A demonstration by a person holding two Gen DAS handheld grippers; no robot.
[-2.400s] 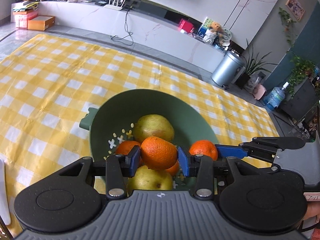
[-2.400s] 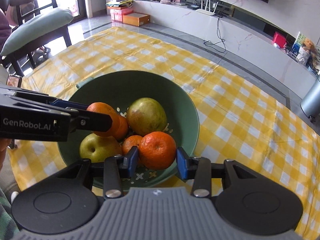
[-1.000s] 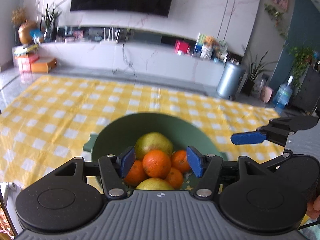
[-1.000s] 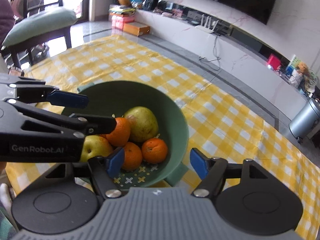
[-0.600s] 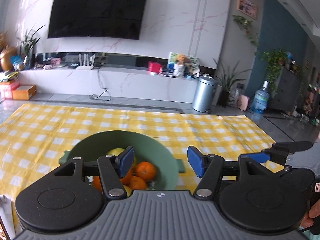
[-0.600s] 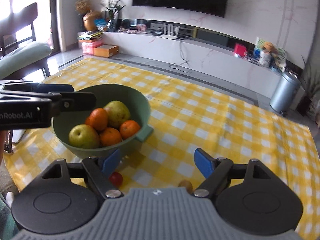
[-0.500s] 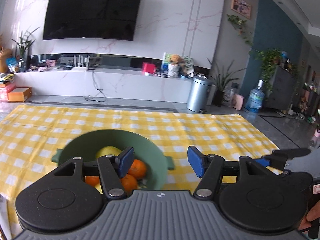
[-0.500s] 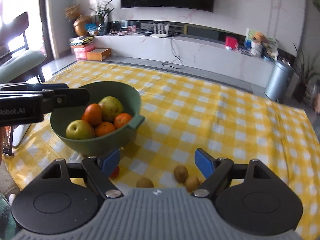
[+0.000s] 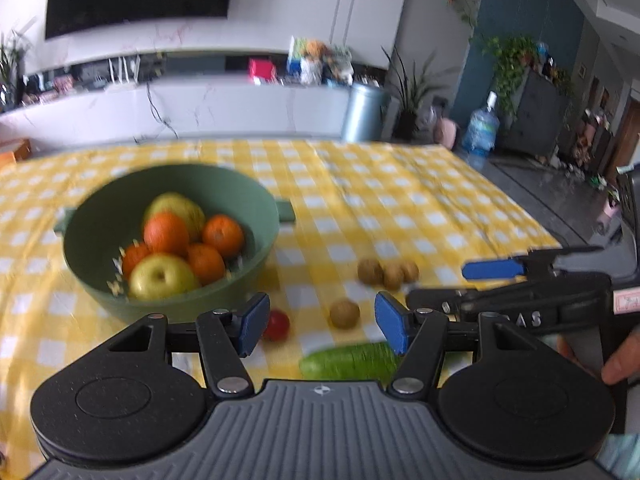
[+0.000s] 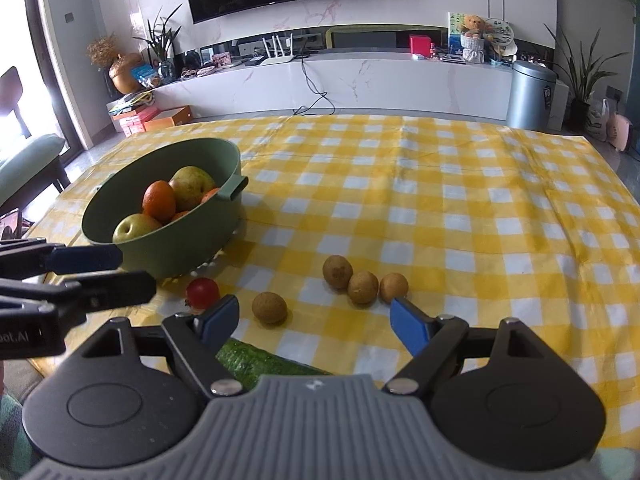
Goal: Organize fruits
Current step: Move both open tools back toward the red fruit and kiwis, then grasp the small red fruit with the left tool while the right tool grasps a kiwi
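Observation:
A green bowl on the yellow checked cloth holds several oranges, a pear and a yellow apple. In front of it lie a red tomato, a lone brown kiwi, a row of three brown fruits and a cucumber at the near edge. My left gripper is open and empty, above the tomato and lone kiwi. My right gripper is open and empty, above the cloth near the kiwis.
The yellow checked cloth stretches far and right of the fruit. The table's near edge lies under the grippers. A white TV bench, a metal bin and plants stand beyond the table.
Both grippers released their oranges into the bowl, opened, and drew back and up. The loose tomato, kiwis and cucumber have come into view.

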